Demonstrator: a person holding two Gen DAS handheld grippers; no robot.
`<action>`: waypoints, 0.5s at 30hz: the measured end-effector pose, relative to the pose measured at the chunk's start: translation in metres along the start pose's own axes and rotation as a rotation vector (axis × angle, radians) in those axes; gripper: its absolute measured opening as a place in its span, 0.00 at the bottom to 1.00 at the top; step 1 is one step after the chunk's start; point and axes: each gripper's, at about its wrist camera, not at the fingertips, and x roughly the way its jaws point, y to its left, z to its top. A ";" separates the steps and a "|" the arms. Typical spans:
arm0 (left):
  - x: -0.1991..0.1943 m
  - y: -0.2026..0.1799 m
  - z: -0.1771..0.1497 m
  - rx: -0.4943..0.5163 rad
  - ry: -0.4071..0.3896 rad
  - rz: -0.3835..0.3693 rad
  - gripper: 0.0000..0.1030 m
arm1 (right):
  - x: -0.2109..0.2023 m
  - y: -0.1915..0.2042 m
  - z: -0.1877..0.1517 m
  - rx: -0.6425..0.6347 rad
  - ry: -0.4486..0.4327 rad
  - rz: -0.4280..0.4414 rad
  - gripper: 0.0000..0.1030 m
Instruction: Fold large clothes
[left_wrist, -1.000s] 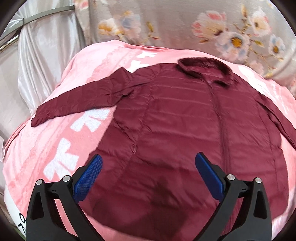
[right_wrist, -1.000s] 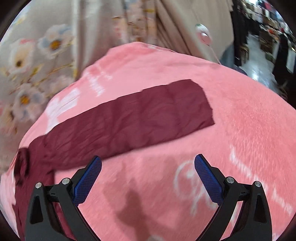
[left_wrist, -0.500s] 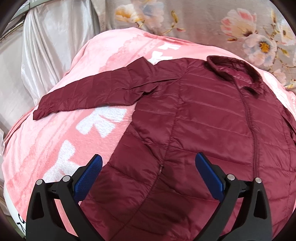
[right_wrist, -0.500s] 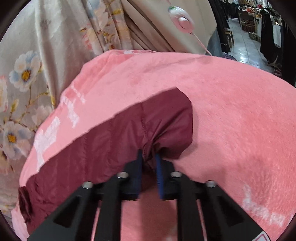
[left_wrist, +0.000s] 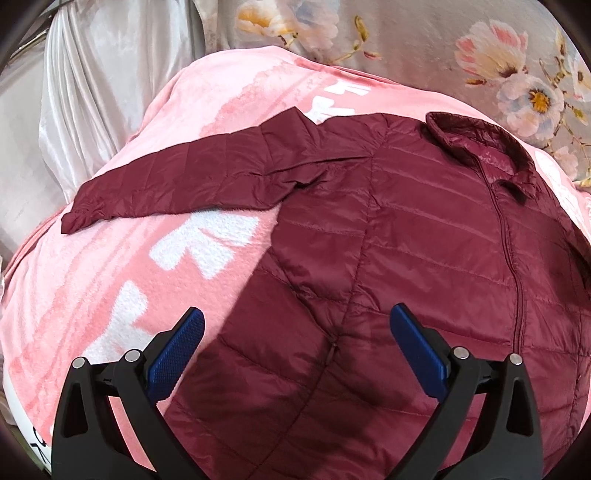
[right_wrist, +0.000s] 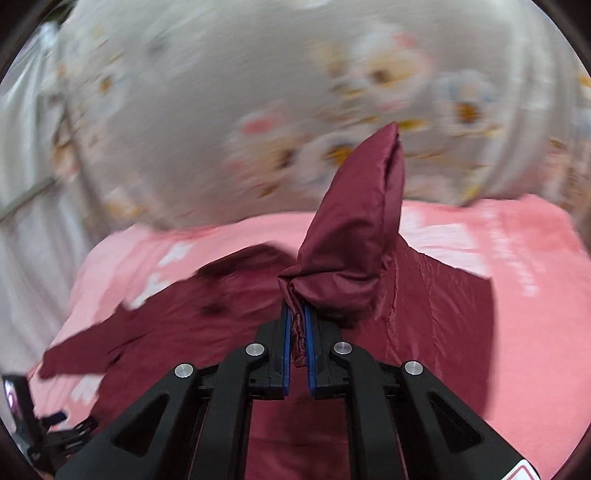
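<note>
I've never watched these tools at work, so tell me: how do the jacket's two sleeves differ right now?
The left sleeve lies flat and stretched out on the pink blanket; the right sleeve is lifted, its cuff end sticking up. Nothing touches the left sleeve, since the left gripper hangs open above the jacket body, while the right gripper is shut on the right sleeve. Both are the same quilted maroon fabric.

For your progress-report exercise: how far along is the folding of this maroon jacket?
Done: the jacket lies spread, front up and zipped, on the pink blanket. In hand: the right gripper has just closed on one sleeve's cuff, which is lifted above the jacket body. Left: the other sleeve lies stretched out flat, the left gripper hangs open over the hem, and the body is unfolded.
</note>
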 end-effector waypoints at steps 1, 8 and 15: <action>0.000 0.002 0.002 -0.004 -0.003 0.001 0.95 | 0.014 0.022 -0.006 -0.037 0.026 0.037 0.07; 0.008 0.018 0.012 -0.042 -0.005 -0.004 0.95 | 0.072 0.117 -0.076 -0.207 0.221 0.204 0.07; 0.017 0.018 0.024 -0.081 0.016 -0.116 0.95 | 0.098 0.166 -0.138 -0.367 0.359 0.226 0.19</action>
